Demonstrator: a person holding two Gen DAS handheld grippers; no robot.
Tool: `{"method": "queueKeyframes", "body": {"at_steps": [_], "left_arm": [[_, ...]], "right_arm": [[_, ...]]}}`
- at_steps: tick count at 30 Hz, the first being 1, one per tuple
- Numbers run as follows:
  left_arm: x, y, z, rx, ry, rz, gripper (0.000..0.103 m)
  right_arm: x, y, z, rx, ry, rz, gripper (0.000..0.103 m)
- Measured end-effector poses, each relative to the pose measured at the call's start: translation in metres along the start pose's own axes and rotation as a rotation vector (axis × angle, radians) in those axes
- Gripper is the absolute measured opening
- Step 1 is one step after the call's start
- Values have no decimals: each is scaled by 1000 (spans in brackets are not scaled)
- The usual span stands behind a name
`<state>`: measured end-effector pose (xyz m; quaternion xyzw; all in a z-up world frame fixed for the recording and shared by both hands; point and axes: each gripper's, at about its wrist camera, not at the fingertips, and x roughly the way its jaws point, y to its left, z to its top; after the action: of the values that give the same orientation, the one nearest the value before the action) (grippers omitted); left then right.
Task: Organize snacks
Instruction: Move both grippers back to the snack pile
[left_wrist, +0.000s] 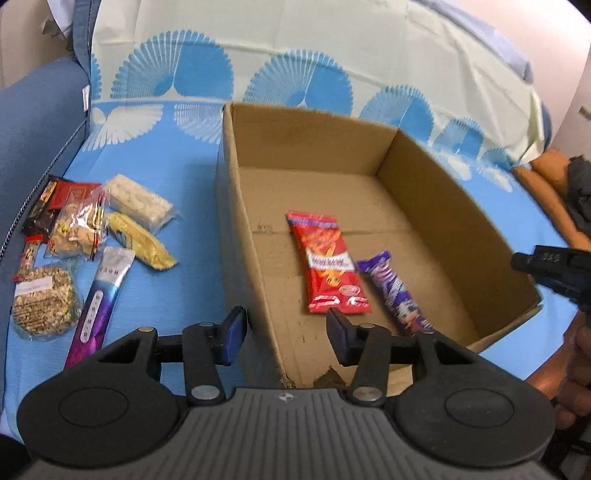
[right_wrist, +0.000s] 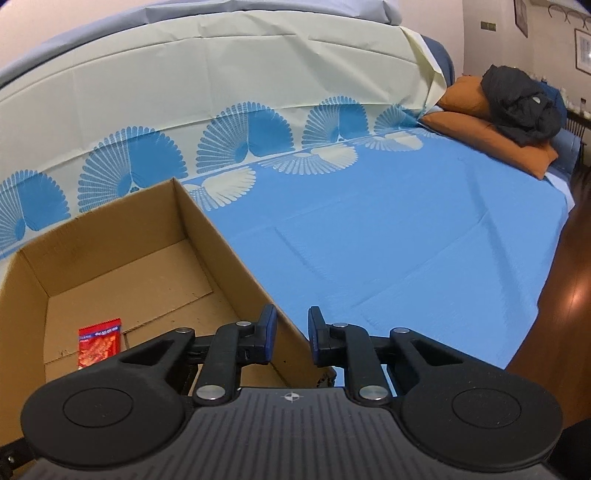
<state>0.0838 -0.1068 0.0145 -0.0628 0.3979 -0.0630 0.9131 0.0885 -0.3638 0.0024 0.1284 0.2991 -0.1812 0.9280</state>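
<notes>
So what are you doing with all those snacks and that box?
Snacks are being sorted into the cardboard box. A red packet and a purple bar already lie inside. More snacks wait on the blue cloth beside it. The left gripper and the right gripper hover with jaws open, holding nothing.

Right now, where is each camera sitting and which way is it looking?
Left wrist: sits on the left gripper, looking down into the cardboard box at the red packet and purple bar, snack pile outside on the left; its open fingers and the right gripper's tip show.
Right wrist: sits on the right gripper, over the box's right wall, facing the blue bedspread and orange pillow; its open fingers show.
Shared: box, red packet, bedspread.
</notes>
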Motion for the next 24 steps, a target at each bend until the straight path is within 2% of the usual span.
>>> {"method": "queueKeyframes", "body": {"at_steps": [1,2,3,8,14,17,20,24], "left_arm": [[-5,2,0,4,-24,-8,53],[-10,3,0,10,-47,-11,53],[-15,5,-1,17,-78,-12,53],[-44,29,-6,15,-197,-31,53],[-65,85,-12,-22,-236,-56,53],[-70,113,-16,-6,-267,-36,52],[-72,139,-20,28,-299,-13,44],[-71,172,-36,43,-339,-7,26]], "right_arm": [[-1,0,0,8,-3,5,27],[-2,0,-1,17,-11,17,38],[-6,0,-2,18,-25,23,44],[-28,19,-9,-66,-136,61,49],[-56,46,-18,-167,-232,182,53],[-68,62,-25,-221,-261,240,53],[-78,79,-32,-266,-277,302,53],[-91,101,-43,-310,-287,381,53]]}}
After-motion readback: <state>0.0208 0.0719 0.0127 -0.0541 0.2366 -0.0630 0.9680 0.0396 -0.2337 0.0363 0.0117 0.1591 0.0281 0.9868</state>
